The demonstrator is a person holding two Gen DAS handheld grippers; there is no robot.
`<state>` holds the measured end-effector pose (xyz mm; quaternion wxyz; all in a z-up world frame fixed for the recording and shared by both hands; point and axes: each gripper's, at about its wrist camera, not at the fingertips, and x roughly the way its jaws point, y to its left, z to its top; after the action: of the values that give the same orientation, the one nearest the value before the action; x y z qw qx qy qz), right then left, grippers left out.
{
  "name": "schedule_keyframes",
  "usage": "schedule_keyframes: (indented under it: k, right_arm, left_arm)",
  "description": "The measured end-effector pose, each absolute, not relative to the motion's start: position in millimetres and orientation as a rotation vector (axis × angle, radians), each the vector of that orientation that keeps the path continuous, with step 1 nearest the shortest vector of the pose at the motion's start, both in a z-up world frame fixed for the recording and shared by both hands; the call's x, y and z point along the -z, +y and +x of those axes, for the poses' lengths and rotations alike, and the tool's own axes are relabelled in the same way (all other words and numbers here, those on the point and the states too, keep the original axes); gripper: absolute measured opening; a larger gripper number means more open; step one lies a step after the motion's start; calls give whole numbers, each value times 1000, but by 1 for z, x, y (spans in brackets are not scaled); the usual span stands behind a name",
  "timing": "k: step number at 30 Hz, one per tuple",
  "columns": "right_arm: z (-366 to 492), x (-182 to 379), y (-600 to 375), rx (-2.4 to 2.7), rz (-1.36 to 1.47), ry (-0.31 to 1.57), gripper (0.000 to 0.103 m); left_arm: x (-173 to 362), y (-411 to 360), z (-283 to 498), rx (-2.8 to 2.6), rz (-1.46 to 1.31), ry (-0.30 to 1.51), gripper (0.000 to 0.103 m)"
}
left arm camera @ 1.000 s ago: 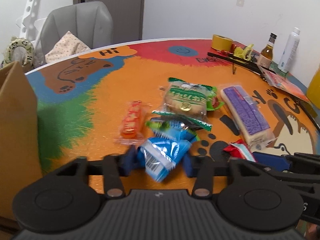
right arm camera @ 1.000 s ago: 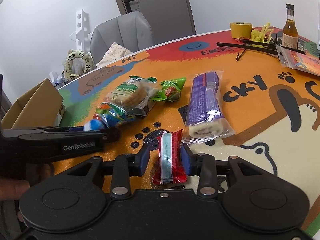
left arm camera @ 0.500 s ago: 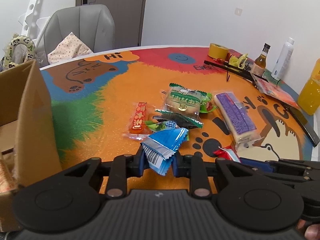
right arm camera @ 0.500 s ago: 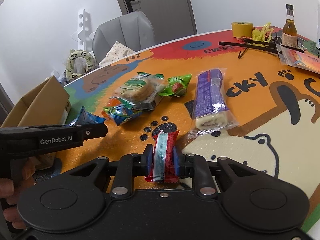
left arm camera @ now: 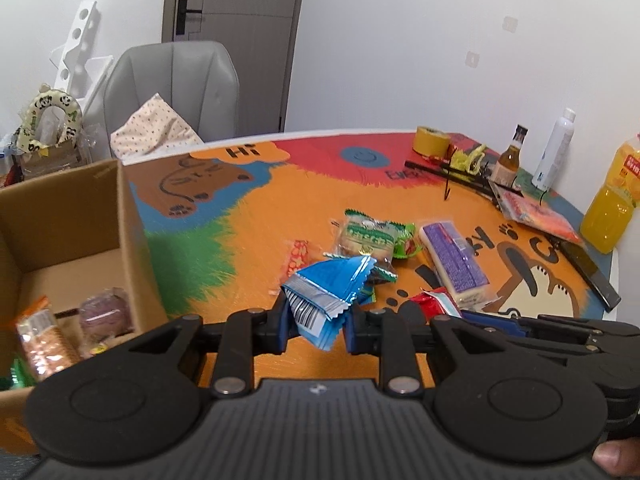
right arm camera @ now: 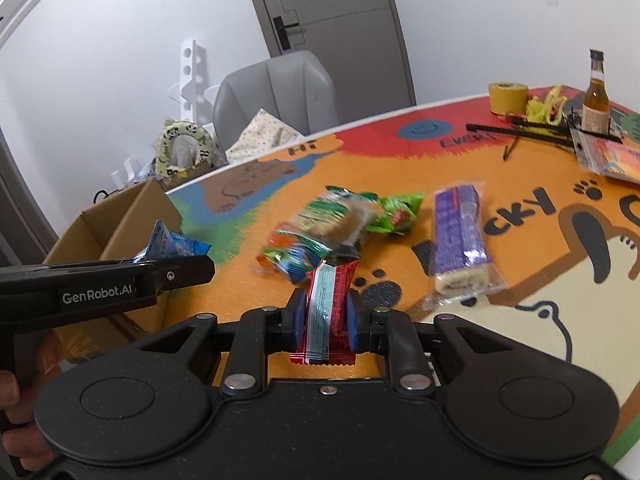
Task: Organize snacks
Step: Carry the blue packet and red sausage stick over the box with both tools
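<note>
My left gripper (left arm camera: 316,322) is shut on a blue snack packet (left arm camera: 330,286), lifted above the table's front. The right gripper (right arm camera: 324,316) is shut on a red snack bar with a pale blue stripe (right arm camera: 326,312), also raised. An open cardboard box (left arm camera: 68,240) stands at the left edge with several snacks inside. Loose on the orange mat lie a green-labelled cake pack (left arm camera: 366,236), a small green packet (left arm camera: 406,244), a purple roll cake (left arm camera: 454,262) and an orange-red bar (left arm camera: 298,258). In the right wrist view the left gripper (right arm camera: 176,270) hangs beside the box (right arm camera: 120,220).
A yellow tape roll (left arm camera: 430,140), a small brown bottle (left arm camera: 508,156), a white spray bottle (left arm camera: 554,148) and an orange juice bottle (left arm camera: 610,200) stand at the far right. A black folded rack (left arm camera: 460,174) lies there too. A grey chair (left arm camera: 176,88) stands behind the table.
Both grippers closed on their packets and lifted them off the table. The left gripper swung left, bringing the cardboard box's inside into view.
</note>
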<state>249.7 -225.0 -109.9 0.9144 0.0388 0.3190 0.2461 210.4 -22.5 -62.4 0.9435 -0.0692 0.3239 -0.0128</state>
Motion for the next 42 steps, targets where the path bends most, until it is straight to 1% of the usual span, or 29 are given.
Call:
schedule_keyframes:
  k: [20,35,42]
  right_arm:
    - [241,77,-178,-592,60,578,20]
    - [241,64,-122,-690,25,551,20]
    - [239,58,-96,-732,-10,543,20]
  left_arm:
    - [24,28,176,-44,-179,567,25]
    - [12,85,157,-169,-205,530,25]
    - [16,117,151,-227,-247,530,25]
